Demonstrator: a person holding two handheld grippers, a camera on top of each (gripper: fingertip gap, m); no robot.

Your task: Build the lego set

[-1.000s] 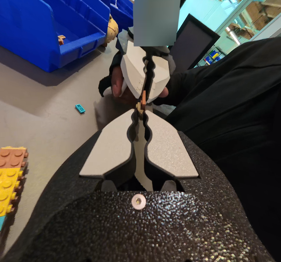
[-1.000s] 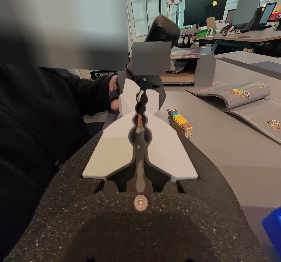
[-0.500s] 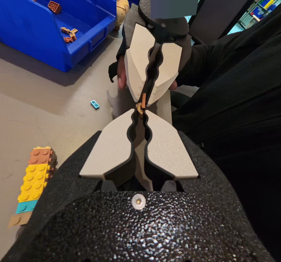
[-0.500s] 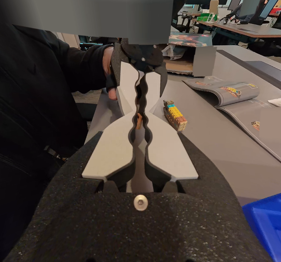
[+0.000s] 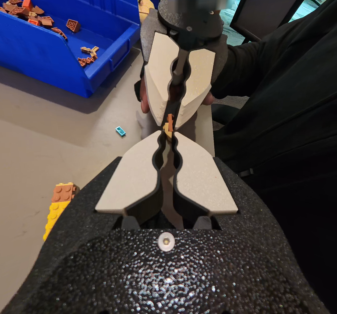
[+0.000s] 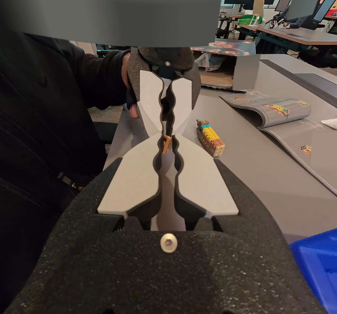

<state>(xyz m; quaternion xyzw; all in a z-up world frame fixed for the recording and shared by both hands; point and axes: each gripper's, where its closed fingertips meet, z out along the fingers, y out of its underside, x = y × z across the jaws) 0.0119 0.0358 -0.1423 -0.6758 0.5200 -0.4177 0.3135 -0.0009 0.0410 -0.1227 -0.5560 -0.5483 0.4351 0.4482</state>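
The left gripper and the right gripper are held tip to tip above the bench, each pointing at the other. The left jaws are closed on a small tan piece, gripped at their very tips. The right jaws are clamped on a thin brown piece, which stands on edge between them. The two pieces are pressed against each other in the narrow gap where both sets of jaws meet (whether they are fully joined cannot be told).

To the left of the left jaws, a small teal plate lies alone on the bench. Farther left and beyond it, a blue bin is seen with loose brown and orange bricks inside. Below and to the left of the left jaws, partly hidden by the gripper body, a built block of brown and yellow bricks rests on the bench.

To the right of the right jaws the same built block is seen, and past it an open instruction booklet lies flat. A black sleeve is seen to the left of the right jaws.
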